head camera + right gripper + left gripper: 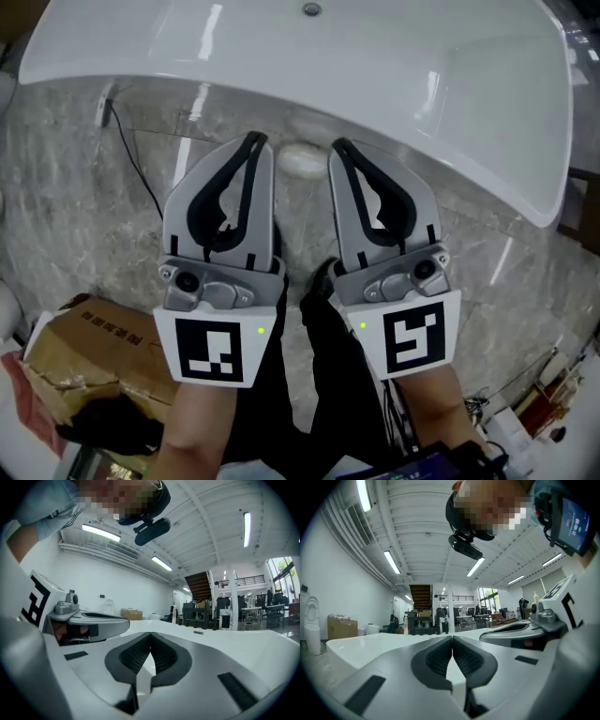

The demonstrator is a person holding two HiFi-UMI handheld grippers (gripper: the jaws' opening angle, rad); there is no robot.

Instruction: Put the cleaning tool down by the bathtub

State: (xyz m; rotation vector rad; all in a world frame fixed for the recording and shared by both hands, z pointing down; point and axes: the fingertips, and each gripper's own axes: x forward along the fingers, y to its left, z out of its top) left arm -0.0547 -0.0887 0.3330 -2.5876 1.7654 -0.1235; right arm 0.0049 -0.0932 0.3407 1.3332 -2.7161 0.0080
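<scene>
A white bathtub fills the top of the head view. On the marble floor at its base lies a small whitish object, apparently the cleaning tool, between the two grippers' tips and apart from both. My left gripper and right gripper are held side by side above the floor, pointing toward the tub. Both are shut with nothing between the pads. In the left gripper view the left gripper has its jaws meeting over the tub's rim. In the right gripper view the right gripper is closed the same way.
A torn cardboard box sits at the lower left. A black cable runs down the floor by the tub's left end. The person's dark trousers are below the grippers. Small items lie at the lower right.
</scene>
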